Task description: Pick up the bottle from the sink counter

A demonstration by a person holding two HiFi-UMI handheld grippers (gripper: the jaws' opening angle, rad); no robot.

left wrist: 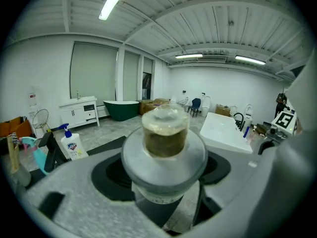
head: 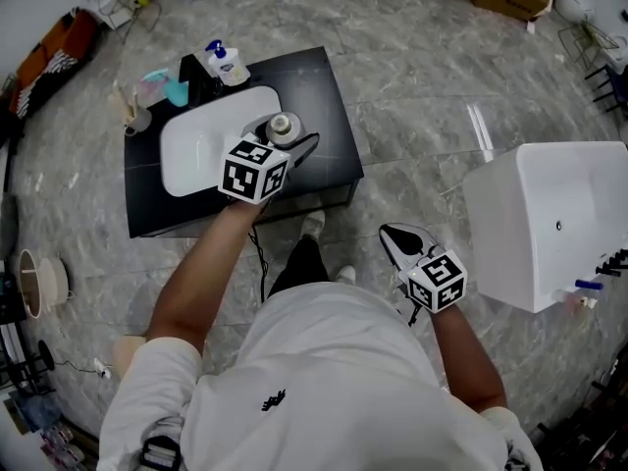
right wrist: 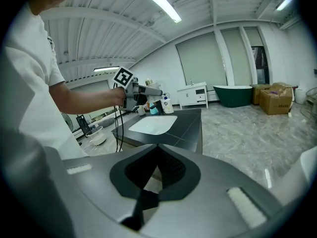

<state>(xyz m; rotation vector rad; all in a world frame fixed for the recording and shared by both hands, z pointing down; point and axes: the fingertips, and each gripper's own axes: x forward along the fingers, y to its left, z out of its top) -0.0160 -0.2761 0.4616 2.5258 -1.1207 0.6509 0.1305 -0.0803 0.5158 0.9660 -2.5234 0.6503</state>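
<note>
Clear bottle [left wrist: 165,133] sits clamped in the left gripper's [head: 284,135] jaws over the black sink surface [head: 319,91]; the right gripper's [head: 394,237] jaws are together, empty.

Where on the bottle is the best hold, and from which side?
Grip the bottle on its wide round body, below the shoulder, coming from the side with the jaws across it. The left gripper holds it that way now. The bottle stands upright, and its cap is much narrower.

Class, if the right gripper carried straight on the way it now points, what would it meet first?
Most likely the black sink counter, near its front corner. Nothing shows between it and the right gripper, though depth is unclear.
</note>
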